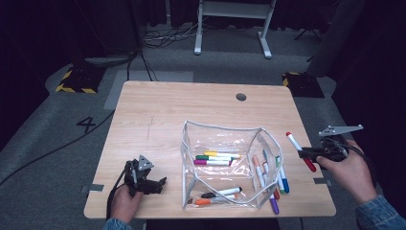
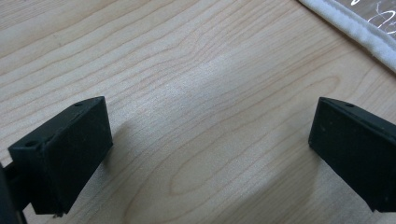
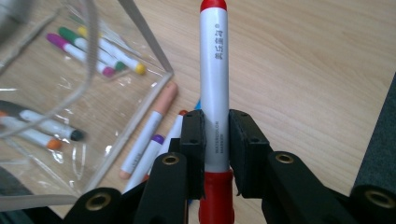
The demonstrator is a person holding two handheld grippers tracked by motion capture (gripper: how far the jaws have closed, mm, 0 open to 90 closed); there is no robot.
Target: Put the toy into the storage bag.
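Right now the red marker (image 3: 214,93) sits clamped between the right gripper's (image 1: 306,154) pads, held clear above the right edge of the table (image 1: 167,110), just right of the clear pouch (image 1: 225,165). Grip lands on the white barrel just above the rear red end, so most of the length sticks out toward the cap. My read: light, rigid plastic, smooth round barrel, so it can roll or pivot in flat pads if bumped. A hold nearer mid-barrel would cut the swing; current hold looks adequate for a short carry. Pouch is soft, floppy film with a white trim; its mouth gapes upward but the walls may fold if nudged. Loose markers (image 1: 268,177) lie beside its right wall, more inside. Left gripper (image 1: 152,184) rests at the near left of the table, jaws wide apart, nothing between them.
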